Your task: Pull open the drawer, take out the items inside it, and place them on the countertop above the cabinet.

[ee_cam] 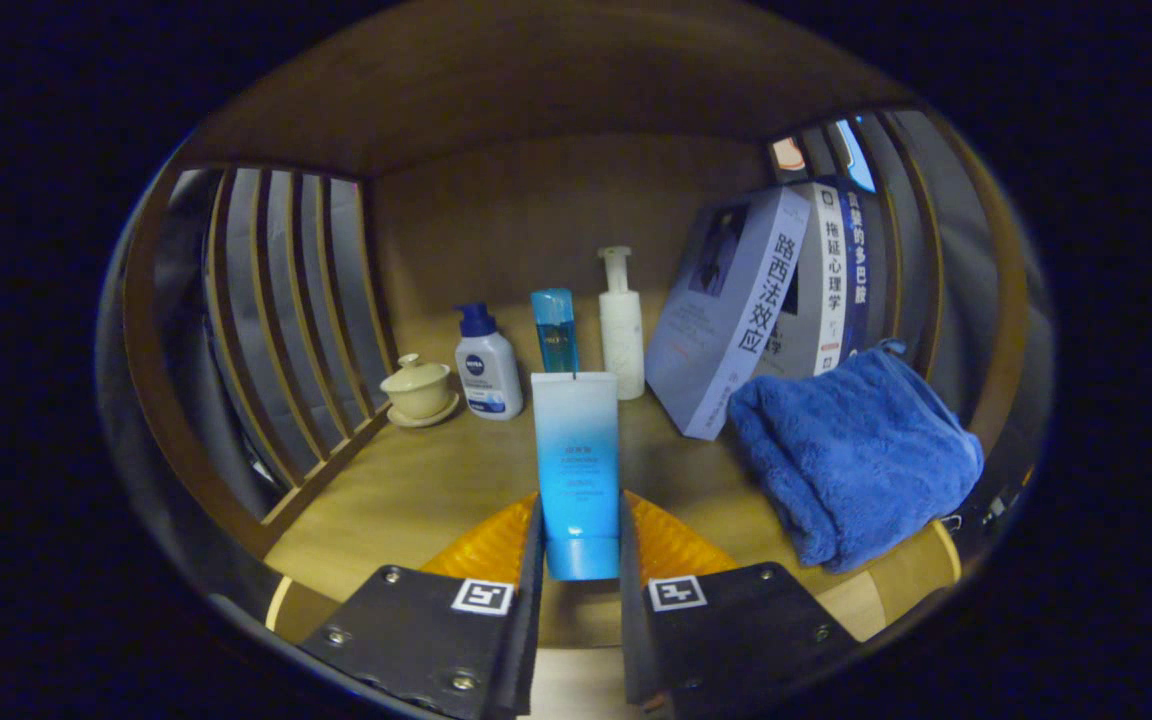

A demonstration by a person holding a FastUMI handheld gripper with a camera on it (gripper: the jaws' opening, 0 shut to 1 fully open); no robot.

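Observation:
A blue-and-white tube [576, 470] stands upright, cap down, between my two fingers, and my gripper [581, 520] is shut on its lower half. The tube is held over the front part of the wooden countertop [416, 490]; whether its cap touches the wood I cannot tell. Beyond the tube, toward the back panel, stand a white pump bottle with a blue top [488, 365], a slim clear-blue bottle [555, 332] and a tall white pump bottle [621, 330].
A cream lidded cup on a saucer [419, 390] sits by the slatted left side [276, 320]. Books [766, 310] lean against the slatted right side. A folded blue towel [851, 450] lies right of the fingers. A wooden shelf roofs the space.

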